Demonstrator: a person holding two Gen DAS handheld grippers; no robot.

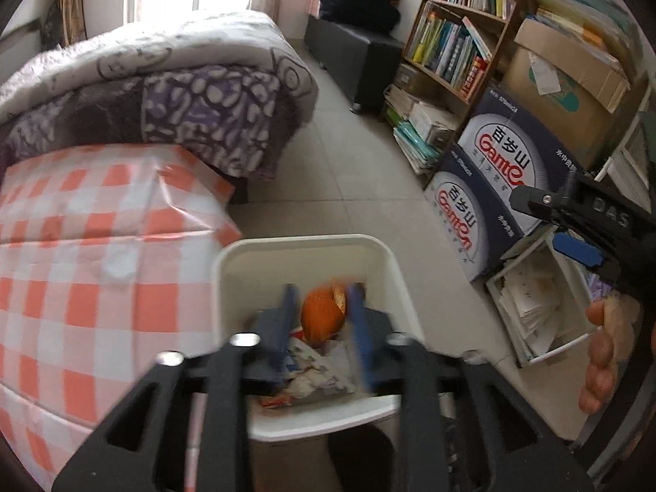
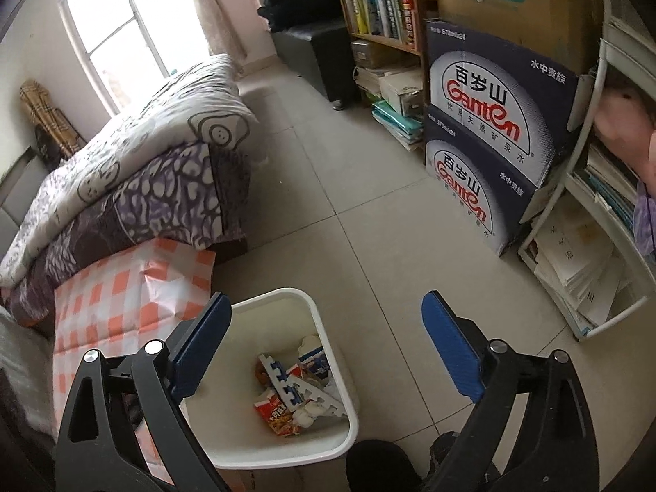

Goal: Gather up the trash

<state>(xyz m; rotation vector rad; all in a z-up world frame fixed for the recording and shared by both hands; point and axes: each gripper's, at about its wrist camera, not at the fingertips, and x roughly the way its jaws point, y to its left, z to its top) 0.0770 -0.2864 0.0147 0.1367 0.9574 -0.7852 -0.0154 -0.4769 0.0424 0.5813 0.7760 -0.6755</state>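
Note:
A white trash bin stands on the tiled floor beside a table with an orange checked cloth. My left gripper is over the bin, shut on an orange peel. Wrappers and paper lie in the bin. In the right wrist view the bin holds snack wrappers and a white foam piece. My right gripper is open and empty, above the bin's right side. It also shows at the right edge of the left wrist view.
A bed with a purple and white quilt is behind the table. Two stacked Ganten water boxes, a bookshelf and a white rack of papers line the right wall. My shoes are by the bin.

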